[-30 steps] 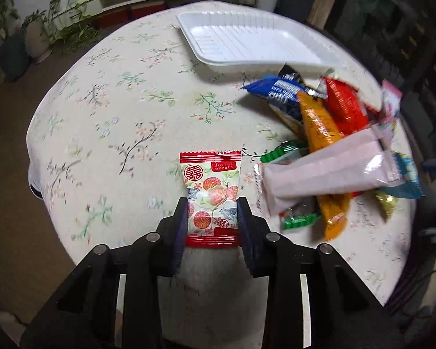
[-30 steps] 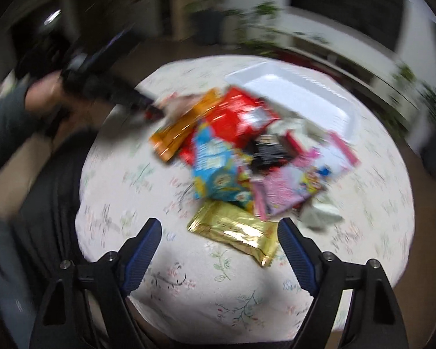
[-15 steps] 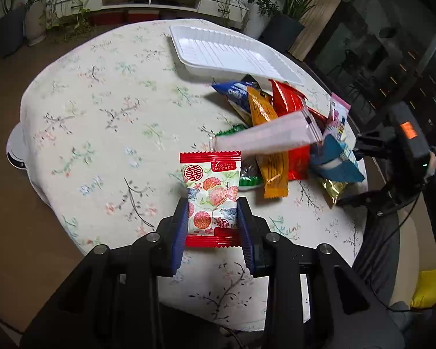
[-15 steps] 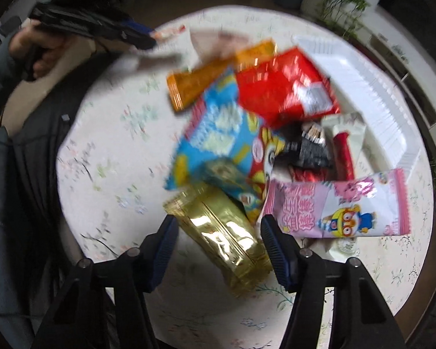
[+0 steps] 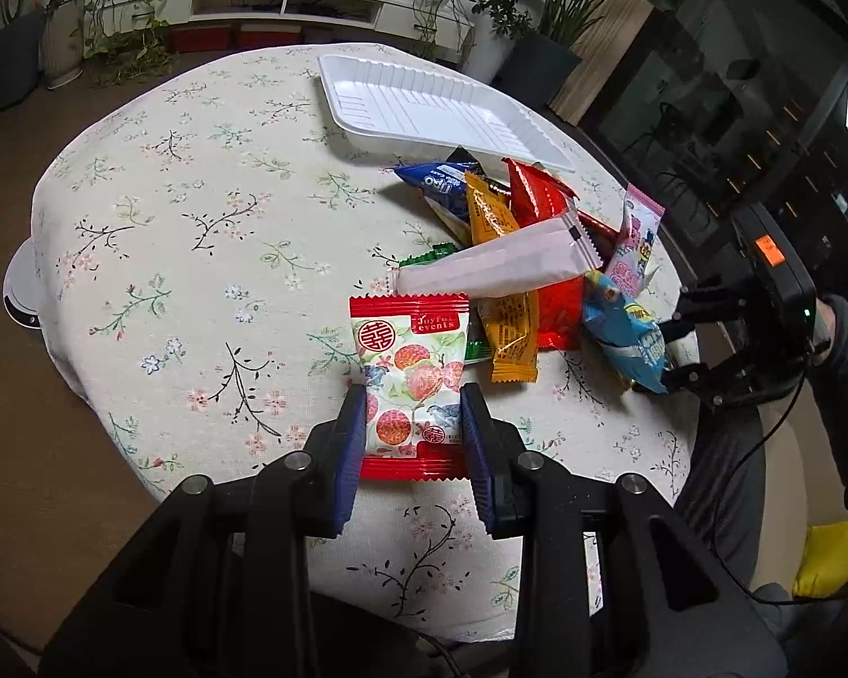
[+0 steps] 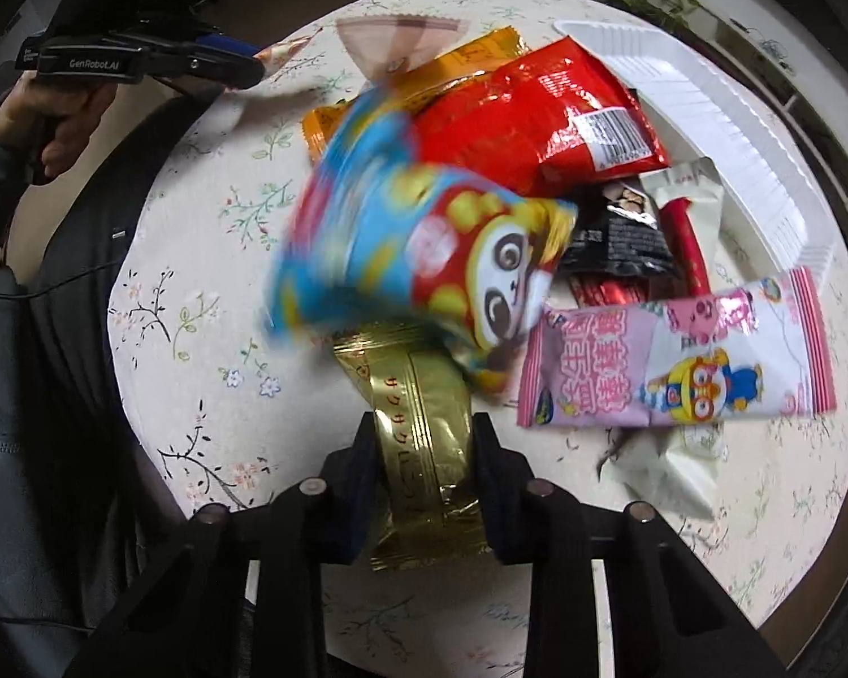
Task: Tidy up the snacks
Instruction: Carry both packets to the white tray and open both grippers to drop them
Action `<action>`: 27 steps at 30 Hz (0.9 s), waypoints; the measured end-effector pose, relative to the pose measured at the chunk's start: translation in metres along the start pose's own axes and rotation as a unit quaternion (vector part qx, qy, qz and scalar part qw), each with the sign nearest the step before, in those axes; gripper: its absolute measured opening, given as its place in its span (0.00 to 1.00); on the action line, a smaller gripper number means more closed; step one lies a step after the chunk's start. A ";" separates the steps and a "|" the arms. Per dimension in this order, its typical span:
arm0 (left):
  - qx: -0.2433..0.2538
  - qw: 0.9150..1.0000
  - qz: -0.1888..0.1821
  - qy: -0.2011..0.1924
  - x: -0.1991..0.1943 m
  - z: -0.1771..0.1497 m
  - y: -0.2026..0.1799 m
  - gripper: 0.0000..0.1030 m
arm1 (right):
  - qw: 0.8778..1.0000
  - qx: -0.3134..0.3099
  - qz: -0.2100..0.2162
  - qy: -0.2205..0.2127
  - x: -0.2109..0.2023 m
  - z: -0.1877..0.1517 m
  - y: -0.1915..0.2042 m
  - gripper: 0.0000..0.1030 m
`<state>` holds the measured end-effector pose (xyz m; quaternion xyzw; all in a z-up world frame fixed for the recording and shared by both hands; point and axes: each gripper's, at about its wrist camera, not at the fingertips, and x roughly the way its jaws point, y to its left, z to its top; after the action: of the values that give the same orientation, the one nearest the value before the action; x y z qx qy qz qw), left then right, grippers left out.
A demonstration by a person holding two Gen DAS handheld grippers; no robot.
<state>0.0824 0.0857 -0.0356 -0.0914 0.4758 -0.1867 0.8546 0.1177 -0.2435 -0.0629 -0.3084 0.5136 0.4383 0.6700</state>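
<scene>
My left gripper (image 5: pixel 412 395) is shut on a red-and-white lychee candy packet (image 5: pixel 410 339), held just above the flowered tablecloth (image 5: pixel 198 260). The jaws of my right gripper (image 6: pixel 424 424) are closing, and their pads press the sides of a gold foil packet (image 6: pixel 407 378) at the near edge of the snack pile. A blurred blue panda bag (image 6: pixel 412 248) leans over the gold packet's far end. The white tray (image 5: pixel 424 107) lies empty at the table's far side. In the right wrist view, the left gripper (image 6: pixel 254 62) shows at upper left.
The pile holds a red bag (image 6: pixel 537 118), an orange packet (image 5: pixel 503 282), a long pale wrapper (image 5: pixel 497 271), a pink cartoon packet (image 6: pixel 678 361) and a black packet (image 6: pixel 616 237). A person's dark sleeves flank the round table. Plants and a low shelf stand beyond.
My right gripper came down over the gold packet and its jaws narrowed onto it; the blue bag tipped up. The left gripper shifted, still holding the lychee packet.
</scene>
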 end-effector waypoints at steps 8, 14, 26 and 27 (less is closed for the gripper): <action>0.003 1.000 -0.004 -0.007 -0.005 0.003 -0.003 0.29 | 0.997 0.053 0.018 -0.061 -0.016 -0.032 0.010 0.32; -0.001 1.000 -0.008 -0.015 -0.012 0.011 0.000 0.29 | 0.985 0.108 0.048 -0.129 -0.045 -0.062 -0.006 0.32; 0.028 0.999 0.016 -0.042 -0.018 0.089 0.000 0.29 | 0.938 0.197 0.055 -0.281 -0.104 -0.057 -0.053 0.32; 0.033 0.998 0.019 -0.044 -0.016 0.100 -0.001 0.29 | 0.935 0.204 0.043 -0.288 -0.108 -0.050 -0.059 0.32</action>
<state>0.1592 0.0894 0.0297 -0.0619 0.4330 -0.1817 0.8807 0.1409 -0.3413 0.0247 -0.0038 0.3898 0.4224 0.8183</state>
